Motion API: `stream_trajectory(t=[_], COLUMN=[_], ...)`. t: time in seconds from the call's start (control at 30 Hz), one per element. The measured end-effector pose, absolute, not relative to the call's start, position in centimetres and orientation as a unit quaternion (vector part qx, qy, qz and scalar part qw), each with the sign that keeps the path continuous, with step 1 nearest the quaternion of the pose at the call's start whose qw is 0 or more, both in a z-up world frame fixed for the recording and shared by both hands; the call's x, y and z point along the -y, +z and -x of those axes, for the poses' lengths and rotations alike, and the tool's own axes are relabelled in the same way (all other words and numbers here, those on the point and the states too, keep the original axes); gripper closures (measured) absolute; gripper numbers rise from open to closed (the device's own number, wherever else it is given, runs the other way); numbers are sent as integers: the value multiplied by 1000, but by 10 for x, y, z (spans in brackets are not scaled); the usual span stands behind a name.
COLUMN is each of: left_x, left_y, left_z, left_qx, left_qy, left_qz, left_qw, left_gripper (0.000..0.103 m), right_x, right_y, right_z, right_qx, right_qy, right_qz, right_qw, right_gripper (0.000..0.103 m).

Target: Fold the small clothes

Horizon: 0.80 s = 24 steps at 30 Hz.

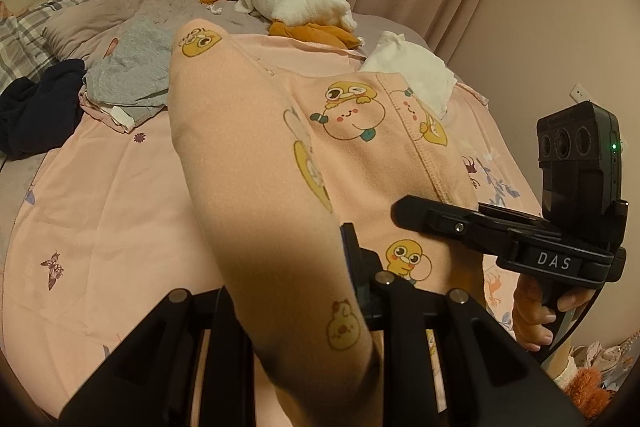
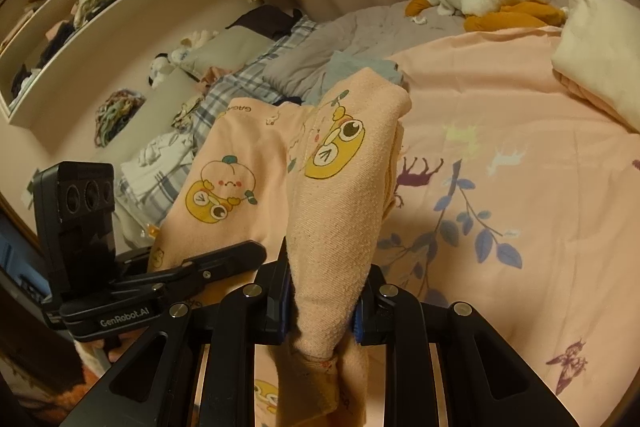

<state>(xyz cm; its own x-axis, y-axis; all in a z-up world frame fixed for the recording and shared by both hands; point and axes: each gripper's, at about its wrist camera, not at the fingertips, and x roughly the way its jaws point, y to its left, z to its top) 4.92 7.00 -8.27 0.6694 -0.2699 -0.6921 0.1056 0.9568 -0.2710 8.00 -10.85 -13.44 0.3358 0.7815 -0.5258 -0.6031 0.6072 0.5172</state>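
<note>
A small peach garment printed with yellow cartoon ducks hangs between both grippers above the bed. My left gripper is shut on one edge of it; the cloth drapes over and hides the left finger. My right gripper is shut on a bunched edge of the same garment, which rises in a fold ahead of the fingers. The right gripper also shows in the left wrist view, pinching the cloth at the right. The left gripper shows in the right wrist view.
A pink printed bedsheet lies below. A grey and dark clothes pile is at left, a white folded cloth at back right, a white and orange plush goose near the curtains. Shelves line the wall.
</note>
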Motion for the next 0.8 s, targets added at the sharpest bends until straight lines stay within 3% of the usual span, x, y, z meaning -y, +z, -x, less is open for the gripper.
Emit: stream_trajectory(t=[0.8], left_x=[-80], left_y=[-115], left_z=[-83], left_qx=[-418], left_qy=[-90], left_qz=[93], left_qw=[899], left_gripper=[82], right_x=[94], right_y=[-156], right_z=[-103], right_qx=[-414], right_qy=[416], right_qz=[-100], right_qw=[803], right_gripper=[79])
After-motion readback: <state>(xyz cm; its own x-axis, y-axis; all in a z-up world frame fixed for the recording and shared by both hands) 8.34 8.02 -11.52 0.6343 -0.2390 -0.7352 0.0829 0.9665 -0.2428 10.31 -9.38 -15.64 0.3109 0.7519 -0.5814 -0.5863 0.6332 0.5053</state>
